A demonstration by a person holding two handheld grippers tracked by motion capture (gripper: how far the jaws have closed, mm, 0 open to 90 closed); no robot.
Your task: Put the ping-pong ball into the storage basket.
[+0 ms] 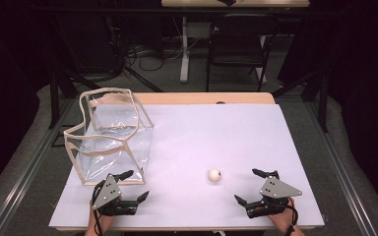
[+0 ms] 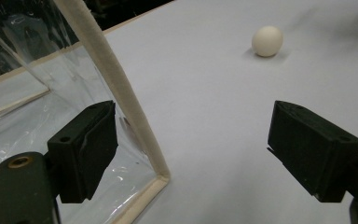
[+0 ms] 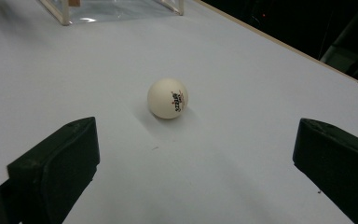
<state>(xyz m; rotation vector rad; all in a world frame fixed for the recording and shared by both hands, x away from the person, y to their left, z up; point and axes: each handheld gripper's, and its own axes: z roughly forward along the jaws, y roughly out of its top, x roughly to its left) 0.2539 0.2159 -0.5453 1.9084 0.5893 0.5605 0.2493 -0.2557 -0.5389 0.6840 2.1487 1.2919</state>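
Risking a runaway ball (image 3: 167,98): round, light, resting free on the smooth sheet, just ahead of the right tongs (image 1: 256,186) and between the lines of their spread jaws, pinching nothing. Closing off-centre likely to squirt it sideways; nudging it with one pad likely to send it rolling toward the table edge (image 1: 187,228) nearest the person. Left tongs (image 1: 129,185) also spread wide, holding nothing, one jaw close against the near corner of the clear pouch (image 1: 113,137), its cream-trimmed edge (image 2: 121,93) standing between the jaws. Bumping that soft, half-slumped pouch could tip it or fold the open top shut, spoiling any drop into it. Ball well to the right of the left tongs, apart from the pouch.

Underneath, a pale matte sheet (image 1: 216,132) over a wooden tabletop, bare apart from ball and pouch. Beyond the tongs, a dim room: grey carpet, a dark folding chair (image 1: 238,44), a white table leg (image 1: 184,49), loose cables on the floor.
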